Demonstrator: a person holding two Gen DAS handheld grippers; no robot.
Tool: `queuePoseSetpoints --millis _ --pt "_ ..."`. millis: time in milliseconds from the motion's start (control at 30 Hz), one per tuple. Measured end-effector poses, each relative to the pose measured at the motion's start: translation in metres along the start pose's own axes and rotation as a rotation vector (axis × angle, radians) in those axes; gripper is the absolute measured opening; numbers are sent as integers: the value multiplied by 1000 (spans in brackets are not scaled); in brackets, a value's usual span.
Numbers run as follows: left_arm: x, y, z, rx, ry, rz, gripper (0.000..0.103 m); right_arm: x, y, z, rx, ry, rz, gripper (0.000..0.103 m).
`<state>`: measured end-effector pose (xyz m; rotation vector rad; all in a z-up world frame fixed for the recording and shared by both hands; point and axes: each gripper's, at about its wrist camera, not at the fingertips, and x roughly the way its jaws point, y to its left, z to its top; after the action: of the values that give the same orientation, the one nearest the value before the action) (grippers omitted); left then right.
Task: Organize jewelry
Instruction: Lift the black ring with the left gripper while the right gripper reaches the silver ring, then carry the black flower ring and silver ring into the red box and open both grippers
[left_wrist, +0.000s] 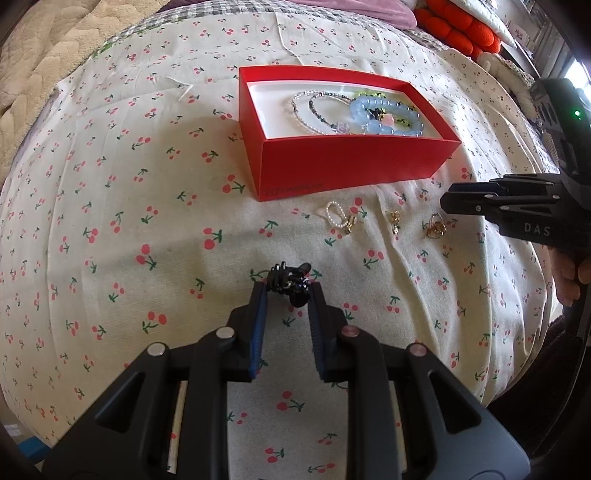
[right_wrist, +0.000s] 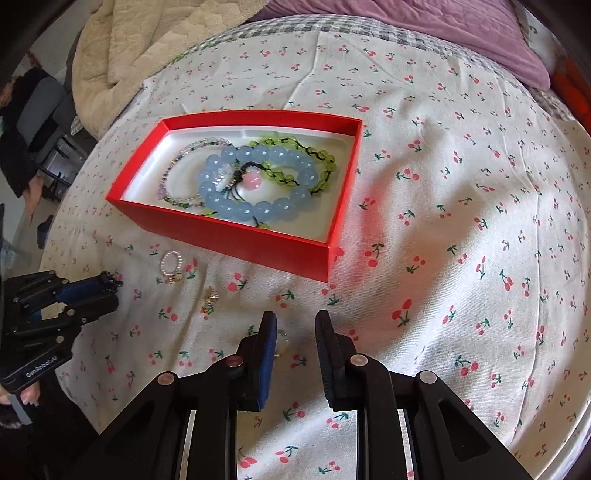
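A red box (left_wrist: 351, 162) (right_wrist: 236, 236) on the cherry-print cloth holds a blue bead bracelet (right_wrist: 258, 184), a green one (right_wrist: 295, 147) and a clear one (left_wrist: 306, 110). In front of it lie a pearl ring (left_wrist: 334, 212) (right_wrist: 171, 264), a gold earring (left_wrist: 393, 219) (right_wrist: 210, 301) and a gold ring (left_wrist: 436, 227) (right_wrist: 282, 336). My left gripper (left_wrist: 290, 288) (right_wrist: 107, 286) is shut on a small black beaded piece (left_wrist: 291, 282) just above the cloth. My right gripper (right_wrist: 295, 328) (left_wrist: 445, 201) hovers over the gold ring. Its jaws stand narrowly apart, with nothing pressed between them.
A beige quilted blanket (right_wrist: 147, 48) and a purple pillow (right_wrist: 443, 29) lie behind the box. Red-orange cushions (left_wrist: 458, 26) sit at the far right. A person's hand (left_wrist: 569, 280) holds the right gripper's handle. The bed drops off at the left in the right wrist view.
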<state>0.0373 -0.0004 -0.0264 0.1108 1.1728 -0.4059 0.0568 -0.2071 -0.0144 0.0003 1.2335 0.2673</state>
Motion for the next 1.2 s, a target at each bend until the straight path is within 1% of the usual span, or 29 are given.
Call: queuePoseSetpoints --millis 33,100,133,167,333,433,500,567,600,633,700,833,1200 --pt "0 0 0 -1 0 -1 24 -3 3 -2 -14 -6 7 26" --pt "0 1 0 -3 1 -3 24 -6 12 -9 -64 -15 6 35" --pt "0 1 0 -4 1 -4 24 -6 18 -12 -94 -16 -1 45" --pt "0 1 -1 -3 2 -6 24 -6 24 -16 -123 -19 -12 51" --pt "0 2 -2 -8 2 -11 24 -2 45 -27 -235 -35 -60 51" --pt "-1 2 -2 -12 0 -14 24 5 53 -27 -254 -24 -82 49" --pt "-1 2 -2 -10 -2 -14 24 8 53 -27 -253 -16 -88 42" --pt "-1 2 -2 -10 -2 -13 24 13 51 -27 -254 -6 -92 25" --pt "-1 2 -2 -10 -4 -13 24 15 51 -27 -253 -1 -97 21" --pt "0 2 -2 -10 -4 -11 24 16 51 -26 -255 1 -100 20" --pt "0 2 -1 -8 -3 -10 24 16 50 -25 -253 -5 -103 20" --pt "-4 1 1 -7 -18 -15 24 4 47 -23 -240 -43 -93 20" --pt "-27 2 22 -36 -109 -64 24 -34 44 1 -152 -139 -38 20"
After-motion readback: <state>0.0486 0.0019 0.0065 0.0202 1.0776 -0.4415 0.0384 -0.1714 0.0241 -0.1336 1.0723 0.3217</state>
